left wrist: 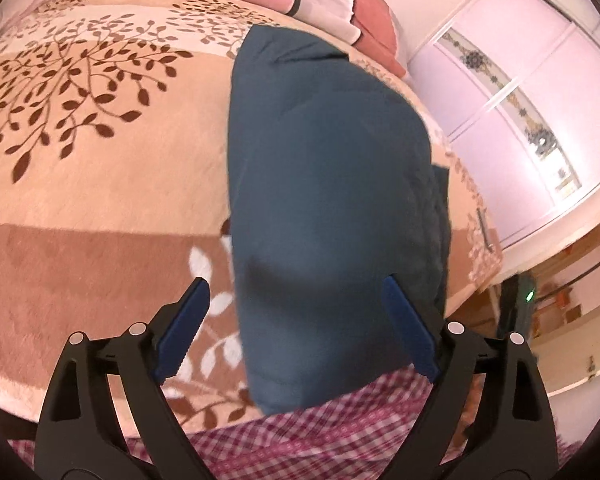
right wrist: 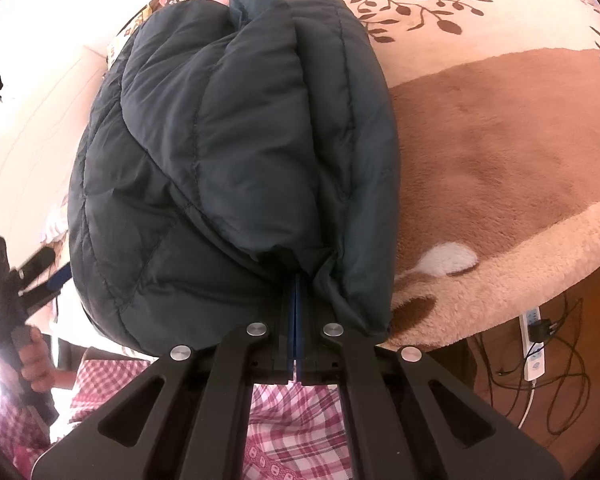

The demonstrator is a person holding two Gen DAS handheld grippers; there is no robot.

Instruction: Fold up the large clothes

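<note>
— So how far along does the folding look?

— Well along, I'd say. The dark blue padded jacket (right wrist: 228,160) lies on the bed (left wrist: 80,200) as a compact, doubled-over bundle, near the edge closest to the person, no sleeve trailing loose.

— And the grippers?

— The right gripper (right wrist: 295,300) has its fingers pressed together, pinching a gathered bit of the jacket's near hem. The left gripper (left wrist: 296,316) has its fingers spread wide, the jacket's near end lying between them but, as far as I can tell, not touched by either.

— What's left, then?

— Probably little: letting go on the right, perhaps one more fold or some smoothing. Whether the layers underneath sit evenly, I cannot tell.
</note>
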